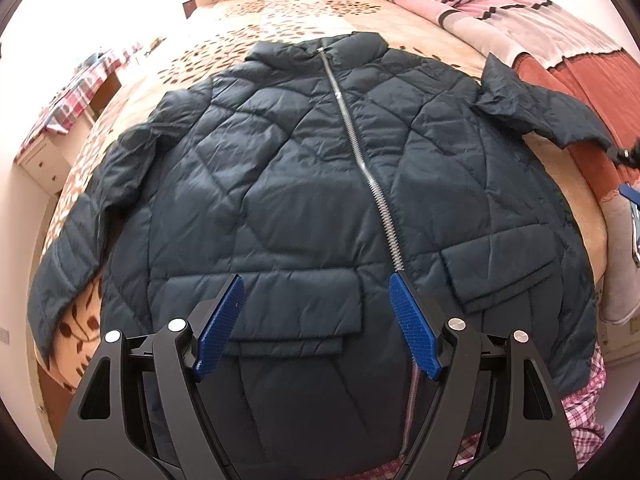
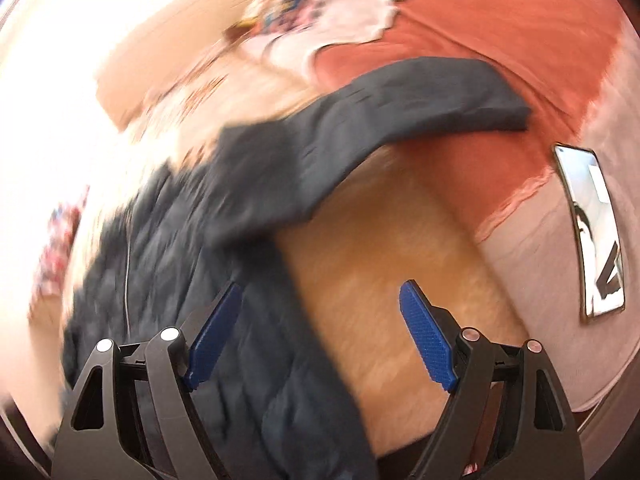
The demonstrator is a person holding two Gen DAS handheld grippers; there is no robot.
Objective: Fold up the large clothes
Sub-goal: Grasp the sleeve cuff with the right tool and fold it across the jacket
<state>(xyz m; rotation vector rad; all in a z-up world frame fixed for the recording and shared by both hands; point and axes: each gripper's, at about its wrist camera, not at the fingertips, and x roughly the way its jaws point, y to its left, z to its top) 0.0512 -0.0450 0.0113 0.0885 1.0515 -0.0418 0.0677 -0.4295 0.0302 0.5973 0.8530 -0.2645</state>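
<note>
While the quilted jacket (image 1: 320, 184) lies flat and zipped on the bed (image 1: 248, 20), you are still at the start of the fold.

Your left gripper (image 1: 316, 312) hovers over the near hem, jaws wide apart and holding nothing; your right gripper (image 2: 320, 320) is just as wide and empty, above the jacket's right edge (that view is blurred). I'd judge the sleeves come first: the right sleeve (image 2: 400, 96) sprawls far right onto the red blanket (image 2: 500, 20), so grasp its cuff and bring it across the chest. Mind the phone (image 2: 592, 232) lying right of it.
</note>
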